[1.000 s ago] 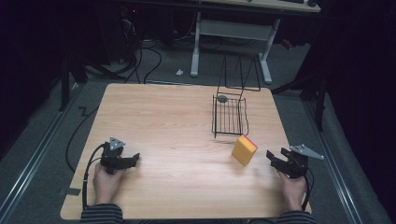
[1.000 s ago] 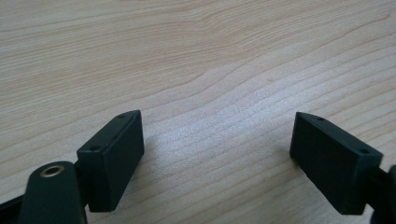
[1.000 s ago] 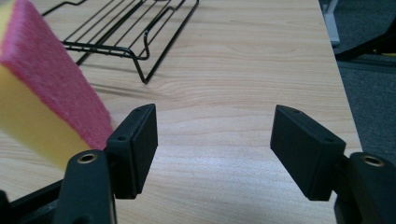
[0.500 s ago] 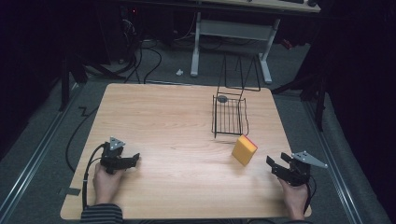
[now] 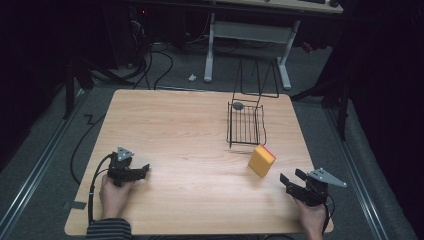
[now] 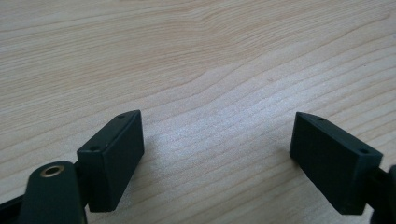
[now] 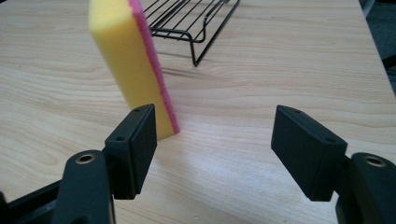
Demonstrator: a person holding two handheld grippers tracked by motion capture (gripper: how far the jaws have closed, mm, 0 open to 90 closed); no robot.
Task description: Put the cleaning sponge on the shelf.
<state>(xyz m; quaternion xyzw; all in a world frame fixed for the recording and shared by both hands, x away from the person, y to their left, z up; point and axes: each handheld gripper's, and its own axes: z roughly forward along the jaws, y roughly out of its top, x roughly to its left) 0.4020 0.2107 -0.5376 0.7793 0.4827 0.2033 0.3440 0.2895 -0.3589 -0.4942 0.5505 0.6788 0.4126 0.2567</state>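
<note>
High view: a pale wooden table (image 5: 175,130) carries a yellow sponge with a pink scouring layer (image 5: 262,160), standing on edge at the right half, just near of a black wire rack (image 5: 245,124). A small grey round object (image 5: 238,105) lies at the rack's far left corner; what it is cannot be told. The right gripper (image 5: 292,180), held in a hand at the near right corner, points left and away toward the sponge, a short way off and not touching it. The left gripper (image 5: 145,170) lies low at the near left of the table, pointing right, well apart from the sponge.

Right gripper view: the right gripper's jaws stand spread wide with bare wood between them; the sponge rises upright beyond the left jaw, pink face turned right, and the rack's foot shows behind it.

Left gripper view: the left gripper's jaws are likewise spread wide, over bare wood grain, gripping nothing.
</note>
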